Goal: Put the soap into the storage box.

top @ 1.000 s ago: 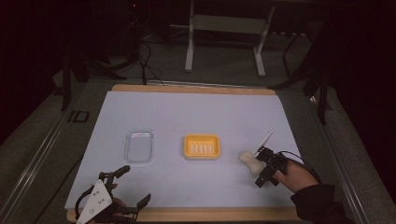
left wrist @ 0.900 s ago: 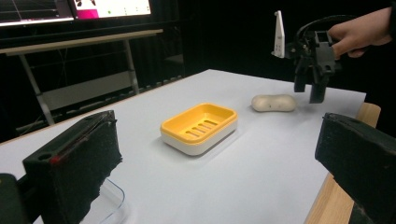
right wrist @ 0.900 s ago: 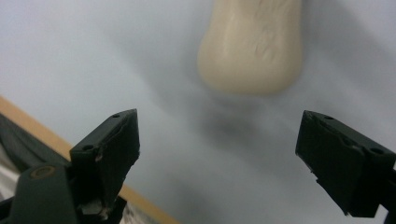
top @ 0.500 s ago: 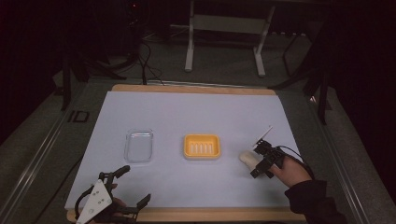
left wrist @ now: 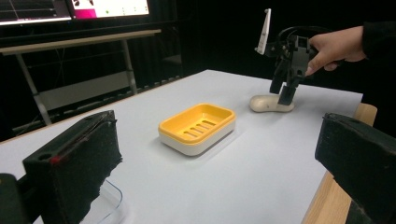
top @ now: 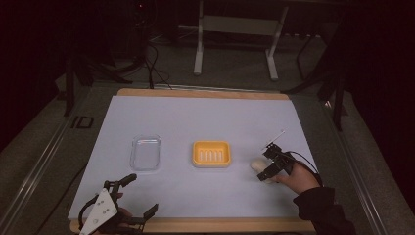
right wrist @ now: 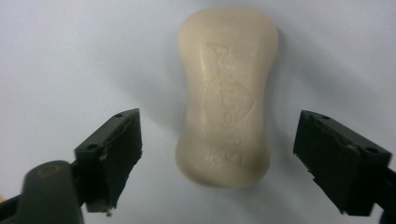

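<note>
Right gripper [top: 268, 169] has been brought over the cream waisted soap bar [right wrist: 226, 93] since the earlier frame; fingers [right wrist: 112, 156] are spread wide, one at each side, apart from it. Soap bar lies on the white table [top: 205, 117], at 3 o'clock from the yellow slotted soap dish [top: 211, 153]. Clear plastic lid [top: 146, 152] lies at the dish's 9 o'clock. Left gripper [top: 129, 198], at 7 o'clock, is held wide open.

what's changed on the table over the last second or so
The right gripper has moved in over the cream bar of soap, open jaws straddling it, not gripping. The soap, the yellow soap dish, the clear plastic lid and the open left gripper stayed put.
</note>
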Demonstrator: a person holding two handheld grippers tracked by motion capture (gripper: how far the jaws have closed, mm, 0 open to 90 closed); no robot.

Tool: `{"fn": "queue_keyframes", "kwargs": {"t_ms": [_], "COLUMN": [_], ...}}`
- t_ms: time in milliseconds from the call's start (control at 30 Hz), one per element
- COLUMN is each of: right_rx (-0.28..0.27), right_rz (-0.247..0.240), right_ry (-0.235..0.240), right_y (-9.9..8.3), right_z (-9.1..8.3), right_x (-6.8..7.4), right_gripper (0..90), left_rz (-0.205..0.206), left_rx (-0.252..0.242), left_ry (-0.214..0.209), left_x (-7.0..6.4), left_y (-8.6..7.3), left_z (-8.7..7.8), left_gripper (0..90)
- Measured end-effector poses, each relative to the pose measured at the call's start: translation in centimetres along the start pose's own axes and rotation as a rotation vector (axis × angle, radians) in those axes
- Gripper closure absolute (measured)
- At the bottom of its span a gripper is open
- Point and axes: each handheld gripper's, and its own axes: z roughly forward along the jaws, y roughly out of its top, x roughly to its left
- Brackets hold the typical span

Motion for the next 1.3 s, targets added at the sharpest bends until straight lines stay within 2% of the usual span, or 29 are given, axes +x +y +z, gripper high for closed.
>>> {"fn": "queue_keyframes", "kwargs": {"t_ms": [133,367,500,633,800,967,1100,1300], "right_rx": [-0.017,-0.085,-0.11,-0.112,-0.081,-0.051,-0.05,-0.054], "right_rz": [-0.017,-0.025,-0.053,-0.058,-0.071,-0.093,-0.082,-0.1], "right_ry": [0.003,-0.011,-0.039,-0.039,-0.043,-0.055,-0.052,-0.043], "right_y": [0.1,0.4,0.3,0.3,0.2,0.2,0.4,0.4], "right_z": [0.1,0.2,0.6,1.0,1.6,2.1,2.1,2.2], "right_x": [0.1,-0.1,0.0,-0.1,-0.1,0.0,0.0,0.0], "right_gripper": [19.7,28.2,33.1,34.5,38.8,39.5,40.7,43.6], "left_rz": [-0.003,-0.001,-0.002,0.001,0.0,0.002,0.001,0.003], "left_rx": [-0.004,-0.005,-0.006,-0.003,-0.002,0.001,0.001,0.004], "left_ry": [0.003,0.003,0.004,0.002,0.002,0.001,0.0,-0.002], "left_x": [0.0,0.0,0.0,0.0,0.0,0.0,0.0,-0.1], "left_y": [0.0,0.0,0.0,0.0,0.0,0.0,0.0,0.0], "left_z": [0.0,0.0,-0.1,0.0,0.0,0.0,0.0,0.0], "left_gripper": [0.1,0.1,0.1,0.1,0.1,0.1,0.1,0.1]}}
